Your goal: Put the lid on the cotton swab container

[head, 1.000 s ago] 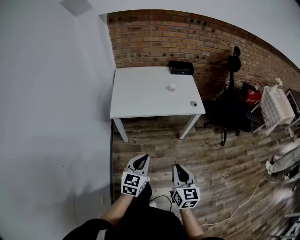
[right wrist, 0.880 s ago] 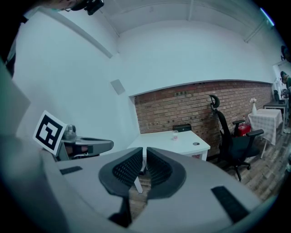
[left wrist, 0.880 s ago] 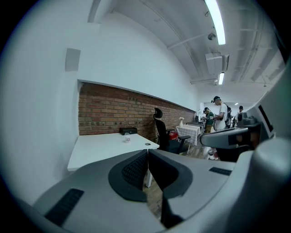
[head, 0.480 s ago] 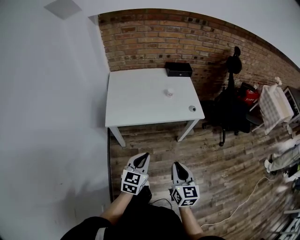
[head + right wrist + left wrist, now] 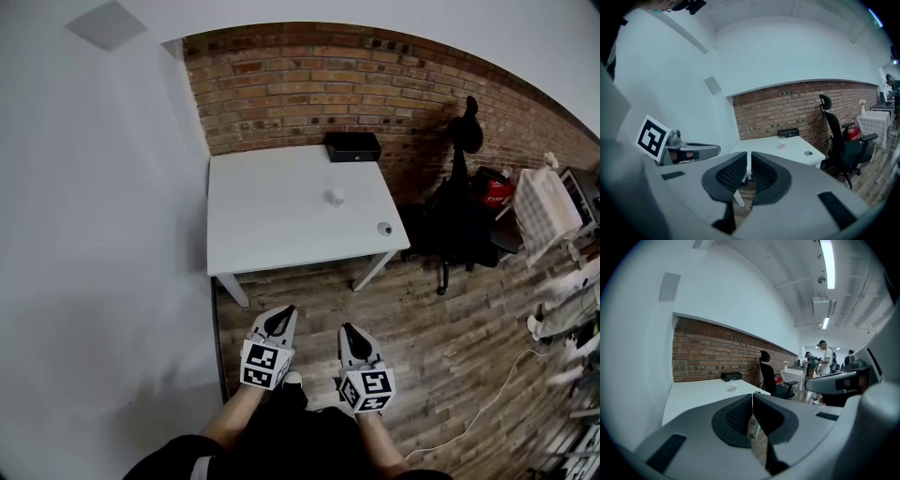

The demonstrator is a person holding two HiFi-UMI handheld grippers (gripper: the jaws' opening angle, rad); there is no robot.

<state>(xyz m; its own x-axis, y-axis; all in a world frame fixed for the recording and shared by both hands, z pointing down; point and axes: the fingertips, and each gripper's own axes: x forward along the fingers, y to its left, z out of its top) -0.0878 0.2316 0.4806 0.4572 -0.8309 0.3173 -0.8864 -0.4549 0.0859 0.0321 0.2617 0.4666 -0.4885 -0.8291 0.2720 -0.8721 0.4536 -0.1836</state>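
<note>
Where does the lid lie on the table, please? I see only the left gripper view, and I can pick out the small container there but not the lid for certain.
Observer: In the head view the lid lies near the front right corner of the table, apart from the cotton swab container.
Operator: Thank you. Is the right gripper carrying anything?
Observer: No. The right gripper view shows the jaws of the right gripper together, with nothing between them.
Operator: And do we stand at the table?
Observer: Not yet. From the head view, the left gripper and the right one hang over the wooden floor, short of the table's front edge.
</note>
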